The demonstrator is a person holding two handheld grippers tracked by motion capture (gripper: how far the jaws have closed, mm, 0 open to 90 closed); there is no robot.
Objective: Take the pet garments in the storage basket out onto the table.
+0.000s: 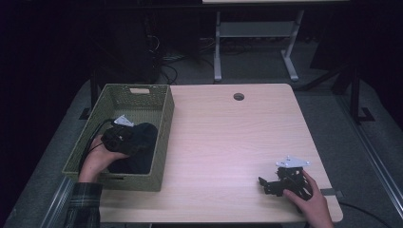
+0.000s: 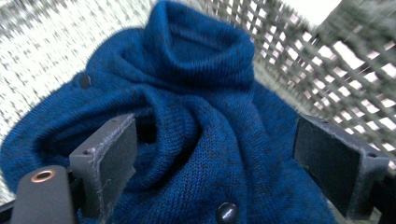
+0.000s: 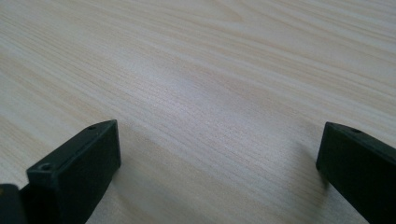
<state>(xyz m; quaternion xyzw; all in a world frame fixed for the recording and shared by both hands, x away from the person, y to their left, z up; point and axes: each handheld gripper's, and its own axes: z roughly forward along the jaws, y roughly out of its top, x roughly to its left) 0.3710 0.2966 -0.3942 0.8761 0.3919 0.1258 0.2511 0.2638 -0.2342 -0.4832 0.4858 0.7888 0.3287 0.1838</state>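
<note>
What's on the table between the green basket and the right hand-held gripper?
Nothing: in the high view, the light wood table is bare between the green basket and the right hand-held gripper.

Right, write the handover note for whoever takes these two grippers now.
Left gripper: jaws open, down in the green woven basket, astride the crumpled blue knitted sweater, not closed on it.
Right gripper: jaws open, holds nothing, low over the pale wooden table at its near right.
Done: sweater lies in the basket.
Left: probably close on the sweater; I can't tell what follows.
</note>
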